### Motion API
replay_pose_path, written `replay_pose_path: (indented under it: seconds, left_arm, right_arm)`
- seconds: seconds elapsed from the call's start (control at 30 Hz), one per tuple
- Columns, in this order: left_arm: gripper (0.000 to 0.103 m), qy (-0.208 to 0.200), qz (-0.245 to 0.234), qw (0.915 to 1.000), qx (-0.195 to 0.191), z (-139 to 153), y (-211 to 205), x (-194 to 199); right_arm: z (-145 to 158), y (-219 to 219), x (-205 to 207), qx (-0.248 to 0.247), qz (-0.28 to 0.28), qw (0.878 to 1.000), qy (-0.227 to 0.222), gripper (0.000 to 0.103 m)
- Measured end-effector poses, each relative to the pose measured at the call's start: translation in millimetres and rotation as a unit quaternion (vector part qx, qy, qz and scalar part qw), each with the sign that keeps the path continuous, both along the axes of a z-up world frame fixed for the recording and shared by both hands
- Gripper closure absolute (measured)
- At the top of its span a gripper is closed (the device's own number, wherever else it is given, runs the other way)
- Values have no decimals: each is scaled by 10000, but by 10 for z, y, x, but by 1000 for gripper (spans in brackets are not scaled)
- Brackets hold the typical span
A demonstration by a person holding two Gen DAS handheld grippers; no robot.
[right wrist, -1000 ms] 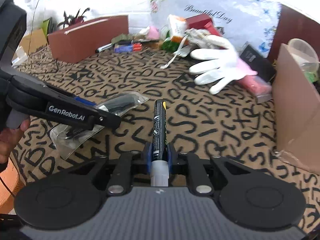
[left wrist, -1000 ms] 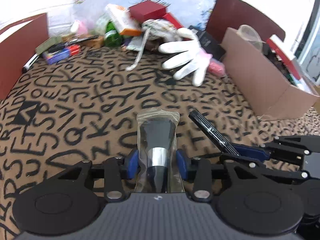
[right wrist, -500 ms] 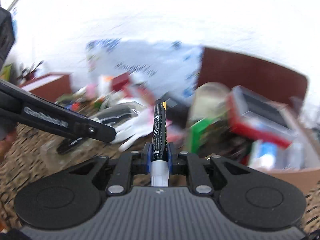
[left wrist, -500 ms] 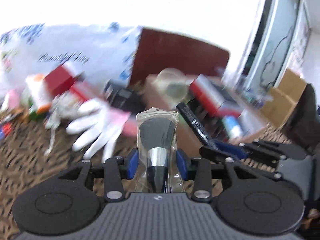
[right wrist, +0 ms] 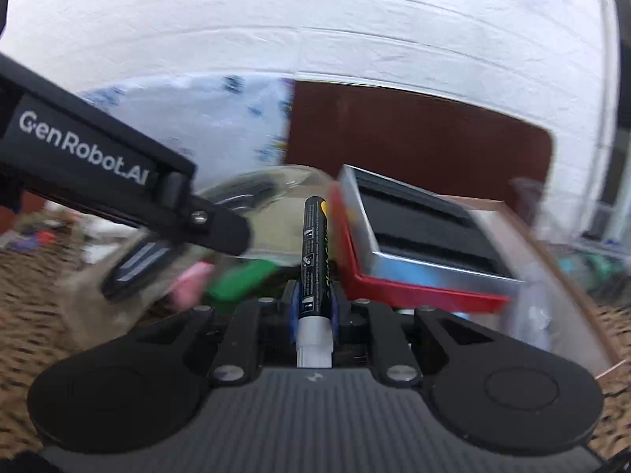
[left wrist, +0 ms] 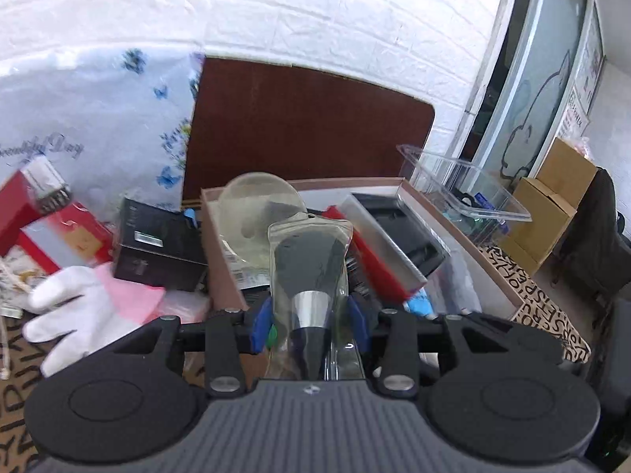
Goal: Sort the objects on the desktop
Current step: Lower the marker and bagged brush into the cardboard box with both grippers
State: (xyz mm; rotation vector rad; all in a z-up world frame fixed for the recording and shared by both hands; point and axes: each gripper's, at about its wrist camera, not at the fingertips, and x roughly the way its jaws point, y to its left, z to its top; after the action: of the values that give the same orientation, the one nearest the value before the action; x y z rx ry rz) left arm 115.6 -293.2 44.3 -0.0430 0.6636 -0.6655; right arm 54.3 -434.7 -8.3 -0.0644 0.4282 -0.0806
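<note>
I see a black makeup brush (left wrist: 307, 276) with a silver ferrule, sealed in a clear sleeve, bristles pointing forward. A black marker (right wrist: 314, 260) with a white cap end points forward, upright.

Black marker (right wrist: 314, 260) clamped upright in right tongs (right wrist: 313, 307), before the blurred cardboard box (right wrist: 552, 276).

Glossy clear plastic sleeve (left wrist: 309, 252) over a matt black brush — shiny metal ferrule (left wrist: 311, 304), brown cardboard box (left wrist: 221, 252).
</note>
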Motion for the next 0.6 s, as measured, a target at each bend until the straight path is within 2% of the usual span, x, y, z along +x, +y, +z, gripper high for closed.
replay_pose_path:
  seconds: [0.07, 0.17, 0.33, 0.53, 0.6]
  left_arm:
    - [60, 58, 8, 10000, -53, -54, -96, 86]
    - [60, 172, 1, 9998, -61, -142, -262, 201]
    - [56, 154, 34, 9999, 22, -307, -406, 262]
    - [53, 66, -53, 9999, -55, -299, -388, 282]
    - [47, 58, -87, 9999, -91, -286, -376, 263]
  right_arm:
    - [-20, -193, 37, 219, -157, 9996, 2, 90]
    - [-69, -366, 73, 285, -263, 9992, 22, 89]
    - [-113, -326, 54, 137, -76, 9999, -24, 89]
    - [-127, -333, 53, 199, -121, 9997, -102, 89]
    - [-122, -331, 45, 184, -116, 9997, -104, 89]
